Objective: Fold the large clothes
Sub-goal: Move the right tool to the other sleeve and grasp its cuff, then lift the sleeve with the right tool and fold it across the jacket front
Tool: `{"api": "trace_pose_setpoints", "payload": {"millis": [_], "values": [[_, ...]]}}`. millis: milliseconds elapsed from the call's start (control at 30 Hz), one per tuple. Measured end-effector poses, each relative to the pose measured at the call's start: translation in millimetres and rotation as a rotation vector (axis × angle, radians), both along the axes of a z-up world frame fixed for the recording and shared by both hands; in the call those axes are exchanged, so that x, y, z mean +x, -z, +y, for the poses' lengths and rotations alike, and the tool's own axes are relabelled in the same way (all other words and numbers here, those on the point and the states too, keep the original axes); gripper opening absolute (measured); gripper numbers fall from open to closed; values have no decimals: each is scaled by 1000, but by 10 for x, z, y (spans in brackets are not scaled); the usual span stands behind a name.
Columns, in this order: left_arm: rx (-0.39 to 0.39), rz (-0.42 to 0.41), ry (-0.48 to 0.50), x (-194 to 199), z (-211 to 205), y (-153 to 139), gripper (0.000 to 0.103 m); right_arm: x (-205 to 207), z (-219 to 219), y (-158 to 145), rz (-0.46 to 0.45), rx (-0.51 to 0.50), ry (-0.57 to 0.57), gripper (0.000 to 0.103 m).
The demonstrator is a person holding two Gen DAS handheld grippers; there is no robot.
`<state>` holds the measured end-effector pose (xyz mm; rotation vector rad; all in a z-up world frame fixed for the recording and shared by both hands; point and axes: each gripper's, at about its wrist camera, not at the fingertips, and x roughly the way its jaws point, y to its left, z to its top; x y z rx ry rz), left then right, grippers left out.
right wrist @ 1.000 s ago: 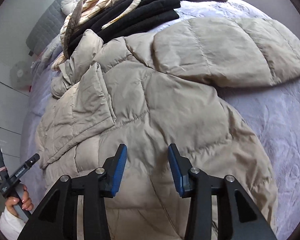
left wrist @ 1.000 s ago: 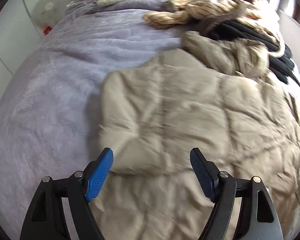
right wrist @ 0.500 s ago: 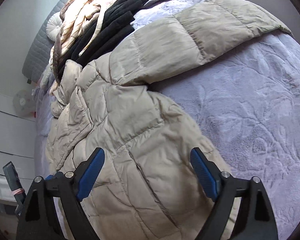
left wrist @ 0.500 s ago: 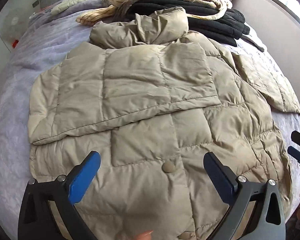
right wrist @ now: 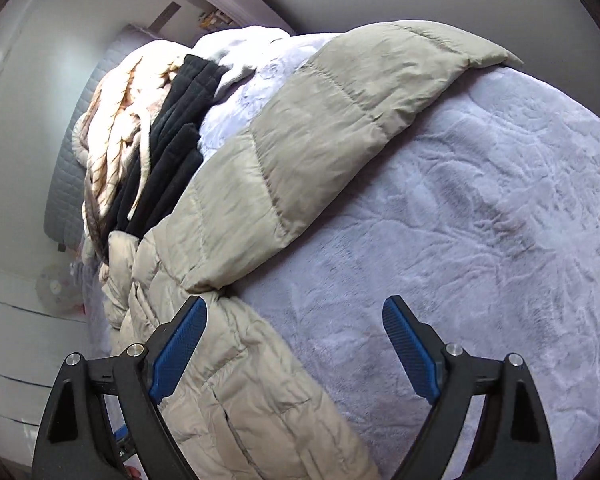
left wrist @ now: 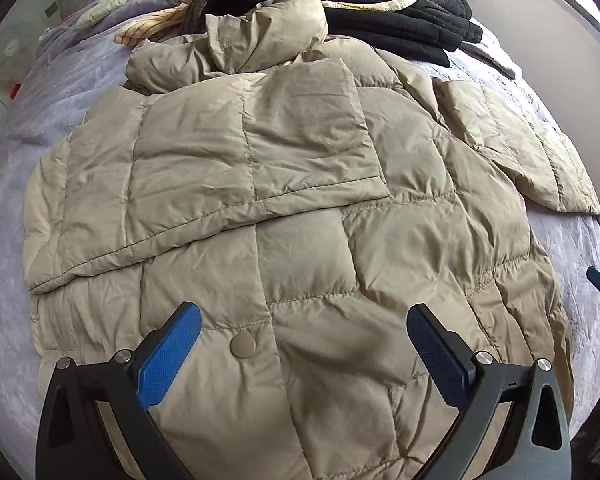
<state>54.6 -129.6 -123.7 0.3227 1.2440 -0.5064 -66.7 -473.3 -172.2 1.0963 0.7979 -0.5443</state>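
Jacket [left wrist: 300, 208] hem cut off by bottom edge, behind fingers [left wrist: 168, 356].

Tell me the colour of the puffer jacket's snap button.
Beige, matching the jacket; the snap button shows best in the left wrist view.

A beige quilted puffer jacket [left wrist: 300, 208] lies flat on the bed, spread just ahead of and beneath the left gripper [left wrist: 304, 344]. One sleeve [left wrist: 220, 168] is folded across its chest, the collar [left wrist: 260, 36] bunched at the far end (a snap button [left wrist: 242, 346] sits between the blue pads). The other sleeve [right wrist: 340, 128] stretches out ahead of the right gripper [right wrist: 296, 336], unfolded.
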Motion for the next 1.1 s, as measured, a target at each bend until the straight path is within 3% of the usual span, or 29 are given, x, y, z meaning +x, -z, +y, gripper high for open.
{"api": "trace_pose_setpoints", "payload": {"millis": [133,333,633,767,800,833,867,933,1000,1100], "values": [[1,3,-11,-13,-99,-3,103,-111,-436,110,-14,62,84,91],[0,0,-30,-17,-248,-37,103,-142,-955,209,-132,140,191,92],[2,10,-69,48,-488,-96,103,47,-1433,544,-309,318,358,92],[-6,9,-94,96,-513,-133,103,150,-1513,570,-317,353,389,91],[1,5,-94,104,-517,-135,103,187,-1524,562,-319,359,378,87],[14,-1,-93,120,-519,-136,103,214,-1527,561,-318,367,368,68],[24,-5,-93,134,-514,-136,103,250,-1533,566,-303,378,362,41],[38,-10,-98,169,-491,-142,103,299,-1532,578,-306,392,361,20],[44,-11,-108,203,-456,-147,103,331,-1523,523,-311,371,343,12],[52,-8,-128,258,-386,-139,103,416,-1471,372,-314,322,297,10]]}}
